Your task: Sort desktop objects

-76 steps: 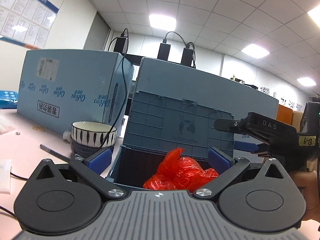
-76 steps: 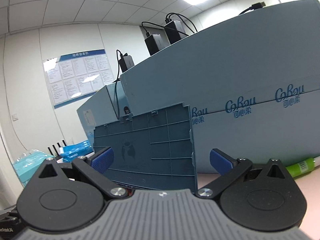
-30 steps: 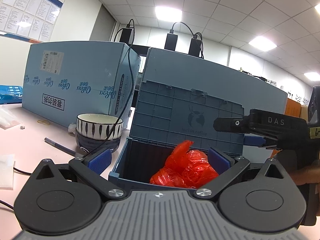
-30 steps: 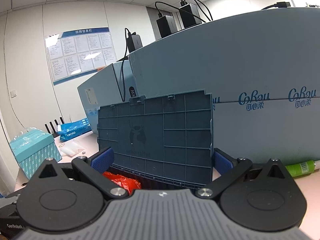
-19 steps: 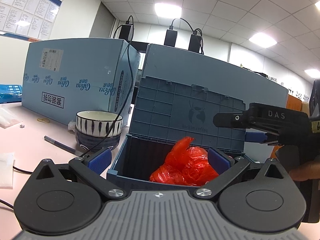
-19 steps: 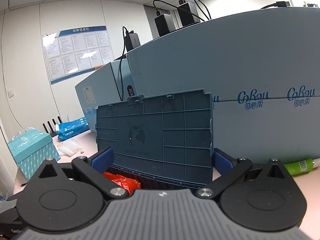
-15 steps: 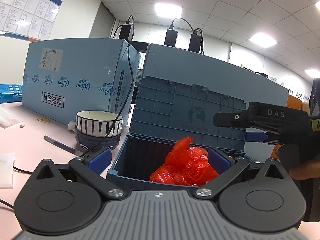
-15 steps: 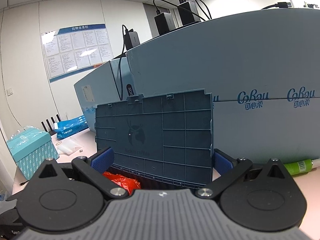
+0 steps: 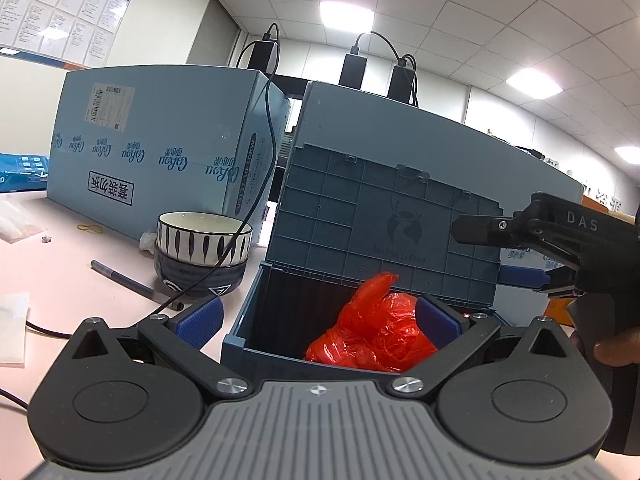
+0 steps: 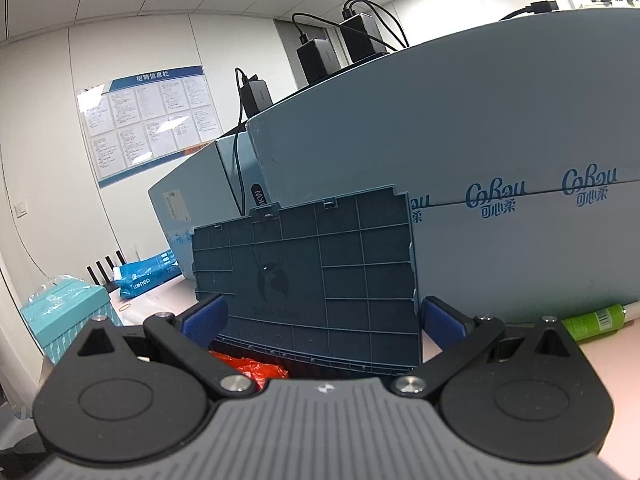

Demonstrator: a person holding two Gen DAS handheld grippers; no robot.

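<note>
A blue-grey storage box (image 9: 244, 334) stands open on the pink desk, its ribbed lid (image 9: 376, 232) upright. A crumpled red plastic bag (image 9: 372, 330) lies inside. My left gripper (image 9: 318, 316) is open and empty, just in front of the box's near wall. My right gripper (image 10: 324, 318) is open and empty, facing the lid (image 10: 312, 284) from the box's right side. The red bag (image 10: 250, 368) shows low in the right wrist view. The right gripper also shows in the left wrist view (image 9: 520, 276), beside the lid's right edge.
Two stacked bowls (image 9: 202, 252) stand left of the box, with a grey pen (image 9: 124, 280) and a black cable (image 9: 192, 294) by them. Big blue cartons (image 9: 160, 152) line the back. A green tube (image 10: 596, 320) lies to the right, a teal box (image 10: 68, 316) far left.
Both grippers have drawn back a little from the box and risen slightly, so more of the lid and box interior shows. Both stay open. The bag has not moved.
</note>
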